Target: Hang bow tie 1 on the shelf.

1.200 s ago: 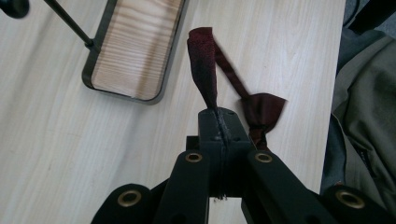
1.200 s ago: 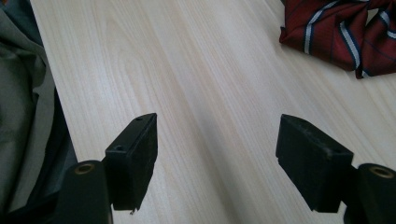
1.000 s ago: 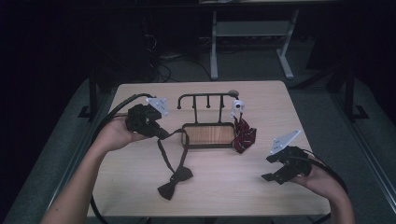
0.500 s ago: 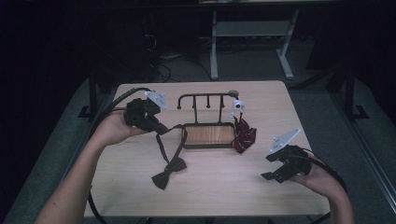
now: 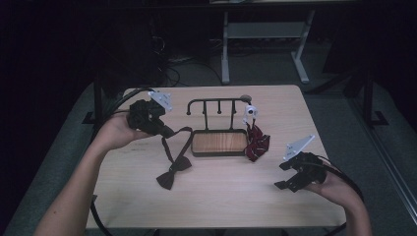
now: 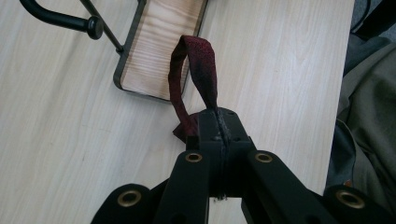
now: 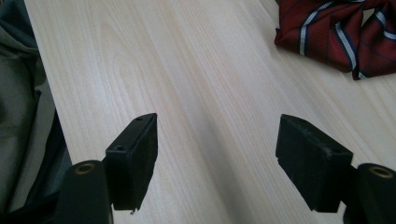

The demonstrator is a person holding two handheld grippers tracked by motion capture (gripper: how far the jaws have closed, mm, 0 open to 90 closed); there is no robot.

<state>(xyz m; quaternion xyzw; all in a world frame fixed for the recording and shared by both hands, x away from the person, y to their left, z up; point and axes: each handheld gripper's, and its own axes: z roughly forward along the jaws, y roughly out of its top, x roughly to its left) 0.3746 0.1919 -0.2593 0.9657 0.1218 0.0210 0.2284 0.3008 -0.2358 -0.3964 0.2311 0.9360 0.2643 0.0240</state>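
Here, the left gripper (image 5: 164,130), raised at the far left of the light wooden table (image 5: 221,201) in a hand whose forearm runs up from the lower left corner of the high view, has its jaws clamped tight on the band of a dark maroon bow tie (image 5: 173,172); the band loops out toward the black metal hook rack with a wooden tray base (image 5: 219,141), as the left gripper view shows, while the bow itself rests on the table in front of the rack, nearer the person. The right gripper (image 5: 285,176) lies low near the table's right front corner, wrist resting close to the surface, its jaws wide apart with nothing between them. A striped red bow tie (image 5: 256,143) sits against the right end of the rack, just beyond those open jaws in the right gripper view. Compared with a second earlier, the left hand has drawn slightly back and to the left, and the maroon bow has slid leftward across the table with it; the right hand has not shifted.
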